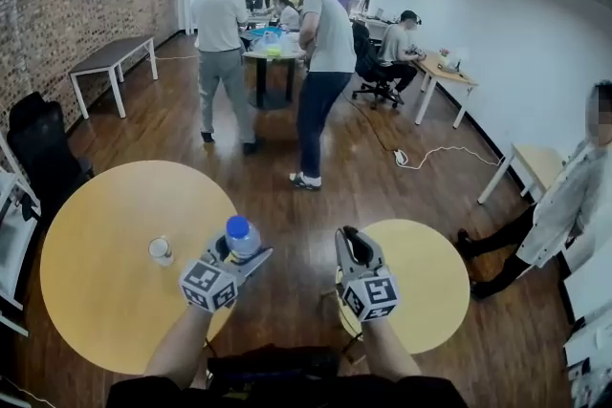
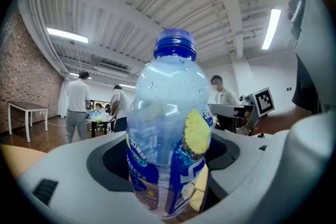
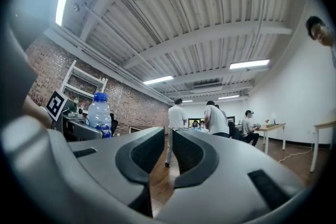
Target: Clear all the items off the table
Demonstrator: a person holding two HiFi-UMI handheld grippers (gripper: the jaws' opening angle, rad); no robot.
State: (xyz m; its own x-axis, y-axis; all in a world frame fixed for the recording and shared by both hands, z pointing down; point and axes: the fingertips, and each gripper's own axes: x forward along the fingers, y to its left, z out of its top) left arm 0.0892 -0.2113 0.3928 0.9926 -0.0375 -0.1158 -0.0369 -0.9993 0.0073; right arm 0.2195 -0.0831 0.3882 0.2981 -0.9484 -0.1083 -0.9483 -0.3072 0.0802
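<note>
Clearly, the left gripper point(image 1: 237, 259) has the bottle point(image 2: 168, 128). Its jaws stand wide and press on the lower body from both sides. The bottle is upright, blue cap on top, and is carried in the air over the rim of the large round table point(image 1: 96, 225), at about three o'clock of that table. The right gripper point(image 1: 352, 242) has its jaws almost together, with only a thin slit between them, and it holds nothing. It hangs over the rim of the small round table point(image 1: 435, 287), at that table's nine o'clock.

In my judgement, the main risk is the hold itself. It sits low on a smooth, rounded plastic body, so a quick swing could tilt the bottle in the jaws or let it slide down. A small cup point(image 1: 161, 250) stands on the large table, near the bottle at its nine o'clock. A low pass of the left gripper there could knock it over.

For moving, the strip of wooden floor between the two tables is open toward twelve o'clock. Farther on at twelve o'clock two people point(image 1: 273, 62) stand, well apart from the grippers. A seated person point(image 1: 559, 205) is at three o'clock, legs stretched toward the small table, so that side is tight. A black chair point(image 1: 43, 153) closes the ten o'clock side.
</note>
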